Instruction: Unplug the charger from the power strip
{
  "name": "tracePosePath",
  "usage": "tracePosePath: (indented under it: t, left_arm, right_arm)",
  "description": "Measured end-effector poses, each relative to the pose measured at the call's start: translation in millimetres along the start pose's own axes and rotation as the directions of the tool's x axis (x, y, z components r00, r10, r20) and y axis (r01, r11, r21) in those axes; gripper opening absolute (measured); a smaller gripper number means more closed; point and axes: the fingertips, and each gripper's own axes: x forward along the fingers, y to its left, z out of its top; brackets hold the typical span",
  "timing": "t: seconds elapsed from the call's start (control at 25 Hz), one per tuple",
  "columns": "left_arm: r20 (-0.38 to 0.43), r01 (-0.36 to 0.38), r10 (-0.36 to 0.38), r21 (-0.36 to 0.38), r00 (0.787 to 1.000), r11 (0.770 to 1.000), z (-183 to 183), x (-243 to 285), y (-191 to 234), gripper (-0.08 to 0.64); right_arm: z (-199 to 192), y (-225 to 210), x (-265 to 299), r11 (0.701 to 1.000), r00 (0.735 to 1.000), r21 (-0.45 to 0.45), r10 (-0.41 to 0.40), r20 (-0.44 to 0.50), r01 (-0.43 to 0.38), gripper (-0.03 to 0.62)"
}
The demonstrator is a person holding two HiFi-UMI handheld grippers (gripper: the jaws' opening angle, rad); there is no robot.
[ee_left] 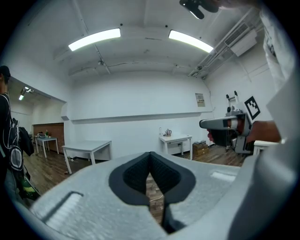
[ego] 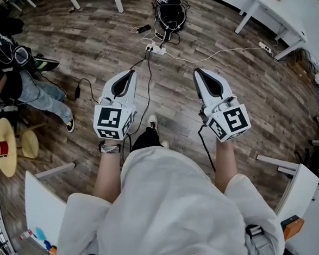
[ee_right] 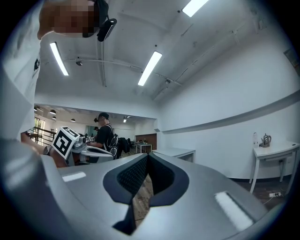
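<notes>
- Head view: power strip (ego: 155, 49) lies on the floor (ego: 248, 98), well ahead of me. The charger (ego: 150, 46) looks plugged in at its left end, but it's too small to be sure.
- Nothing done yet, I judge: the approach, grip and pull are all left.
- Left claw (ego: 132, 72) is fully closed and holds nothing. Right claw (ego: 198, 72) is likewise closed and empty. Both are well apart from the strip.
- Open floor lies ahead, but a black cable (ego: 149, 91) runs along that path and could snag.
- Black bag (ego: 170, 13) sits just beyond the strip, white table (ego: 271, 15) far right, seated person (ego: 26, 82) left. All are off my route.
</notes>
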Motion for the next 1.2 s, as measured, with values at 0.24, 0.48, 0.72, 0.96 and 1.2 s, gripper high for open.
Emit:
tracePosePath:
  t: [0.24, 0.48, 0.72, 0.96, 1.2]
  left_arm:
    - [-0.019, 0.02, -0.02, 0.002, 1.0, 1.0, -9.5, 36.7, 1.8, 0.003]
    - [-0.034, 0.035, -0.036, -0.032, 0.999, 0.999, -18.5, 93.4, 20.0, 0.003]
    - [-0.045, 0.04, -0.042, -0.036, 0.998, 0.999, -15.0, 157.6, 53.6, 0.003]
    - [-0.068, 0.014, -0.017, -0.042, 0.998, 0.999, -15.1, 212.4, 101.4, 0.003]
    - [-0.079, 0.008, -0.013, -0.058, 0.997, 0.998, -21.3, 253.1, 135.6, 0.003]
  right_arm:
    - [-7.5, -29.7, 12.4, 1.0, 1.0, 0.024, -0.009, -0.011, 0.009, 0.002]
    - [-20.8, -74.5, 45.0, 0.999, 0.999, 0.026, -0.029, -0.044, 0.03, 0.002]
    - [-25.7, -121.7, 98.7, 0.998, 0.997, 0.042, -0.04, -0.062, 0.043, 0.002]
    - [-22.9, -162.8, 163.9, 0.998, 0.996, 0.045, -0.036, -0.079, 0.04, 0.002]
    - [-33.8, -194.5, 208.8, 0.998, 0.995, 0.044, -0.045, -0.09, 0.049, 0.002]
